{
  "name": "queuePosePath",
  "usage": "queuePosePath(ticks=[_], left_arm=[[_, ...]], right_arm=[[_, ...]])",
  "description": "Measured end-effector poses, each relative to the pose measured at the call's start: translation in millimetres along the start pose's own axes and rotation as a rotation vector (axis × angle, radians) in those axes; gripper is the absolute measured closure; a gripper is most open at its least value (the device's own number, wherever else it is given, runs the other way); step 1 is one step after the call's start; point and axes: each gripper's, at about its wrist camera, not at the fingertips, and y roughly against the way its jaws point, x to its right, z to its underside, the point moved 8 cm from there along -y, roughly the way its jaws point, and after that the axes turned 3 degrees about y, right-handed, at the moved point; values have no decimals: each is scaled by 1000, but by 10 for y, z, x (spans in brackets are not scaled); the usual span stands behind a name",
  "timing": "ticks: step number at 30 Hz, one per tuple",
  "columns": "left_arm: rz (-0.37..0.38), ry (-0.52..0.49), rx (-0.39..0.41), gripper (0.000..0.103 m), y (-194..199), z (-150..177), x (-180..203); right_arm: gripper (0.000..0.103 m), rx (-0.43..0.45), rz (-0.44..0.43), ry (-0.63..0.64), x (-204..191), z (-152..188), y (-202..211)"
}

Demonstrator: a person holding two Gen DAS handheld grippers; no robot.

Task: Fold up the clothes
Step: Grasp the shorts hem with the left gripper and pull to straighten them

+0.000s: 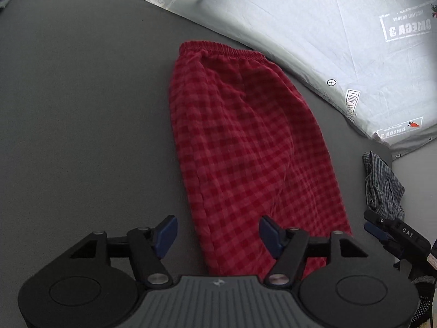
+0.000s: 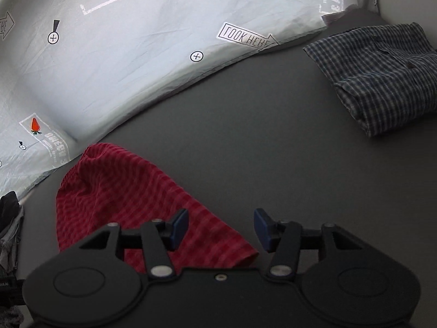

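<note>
Left wrist view: left gripper (image 1: 217, 236) hangs over the near end of the red pants (image 1: 245, 147), jaws wide, nothing between the pads, not touching the cloth. The pants lie flat on the grey sheet (image 1: 82, 109) in a long narrow strip, waistband at the far end near the pale printed quilt (image 1: 314, 27). That shape reads as legs already laid one over the other, so likely one lengthwise fold is done. The open jaws over the hem end fit a release or a fresh approach; I can't tell which. At the right edge the right gripper (image 1: 382, 229) shows only in part, just beside the pants' edge. A checked shirt (image 1: 383, 186) sits beyond it, well apart from the pants, probably set aside as finished.

Right wrist view: right gripper (image 2: 221, 228) has its jaws apart, nothing held. Left pad sits over the pants' (image 2: 123, 191) near corner, right pad over bare sheet (image 2: 273, 150), so the jaws straddle the cloth edge, a sensible spot to pinch a corner. The shirt (image 2: 382, 82) lies folded at the far right, clear of the working area. The quilt (image 2: 136, 41) bounds the far side. Dark clothes (image 2: 9, 218) pile at the left edge, probably waiting.

Judgement: next is likely folding the hem up toward the waistband; both grippers would need a corner each.
</note>
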Motion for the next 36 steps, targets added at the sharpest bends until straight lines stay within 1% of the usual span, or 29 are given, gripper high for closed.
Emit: queuePosePath(ticks=[2, 4, 6, 8, 9, 10, 11, 13, 14, 15, 16, 17, 18, 21, 23, 26, 28, 31, 33, 34, 36], left_arm=[[-5, 31, -34, 28, -53, 299, 4], [-11, 55, -62, 28, -101, 579, 10], [0, 42, -59, 28, -94, 689, 54], [41, 75, -68, 28, -95, 736, 121], [44, 96, -62, 27, -119, 736, 146], [18, 96, -61, 26, -167, 737, 169], [-7, 96, -61, 26, -214, 738, 192], [-64, 81, -56, 28, -291, 758, 238], [-98, 67, -40, 29, -290, 770, 284], [-127, 50, -28, 39, -289, 787, 326], [-145, 20, -28, 88, -288, 821, 360], [-162, -10, -27, 95, -286, 853, 393], [-177, -33, -26, 96, -278, 885, 409], [-190, -29, -11, 96, -200, 977, 282], [-173, 20, -21, 96, -89, 1046, 99], [-164, 42, -23, 96, 150, 1126, -196], [-168, 63, -18, 96, 316, 1171, -447], [-172, 133, -9, 95, 525, 1227, -814], [-197, 159, -2, 92, 628, 1255, -1008], [-208, 167, -1, 86, 670, 1264, -1087], [-207, 177, 13, 80, 765, 1273, -1175]], right_arm=[[49, -8, 17, -32, 86, 257, 155], [49, 12, 36, -65, 126, 409, 286], [49, 49, 32, -130, 126, 533, 444], [48, 78, 10, -193, 129, 631, 589], [48, 82, -13, -215, 115, 688, 646], [48, 79, -34, -220, 93, 747, 692], [48, 71, -37, -209, 62, 797, 737], [48, 63, -11, -173, 37, 884, 825], [48, 63, -1, -157, 23, 947, 889], [48, 65, -4, -160, 20, 991, 936], [48, 66, -6, -162, 18, 1036, 984], [48, 68, -12, -171, 19, 1083, 1032], [48, 69, -15, -176, 25, 1118, 1063], [48, 68, -14, -175, 22, 1231, 1160], [48, 61, -20, -165, 2, 1298, 1207], [48, 45, -38, -147, -52, 1380, 1232], [48, 26, -54, -130, -118, 1438, 1212], [47, -11, -89, -100, -259, 1505, 1128], [47, -49, -131, -64, -414, 1555, 1033], [47, -66, -147, -34, -517, 1585, 967], [47, -97, -169, 46, -726, 1641, 839]])
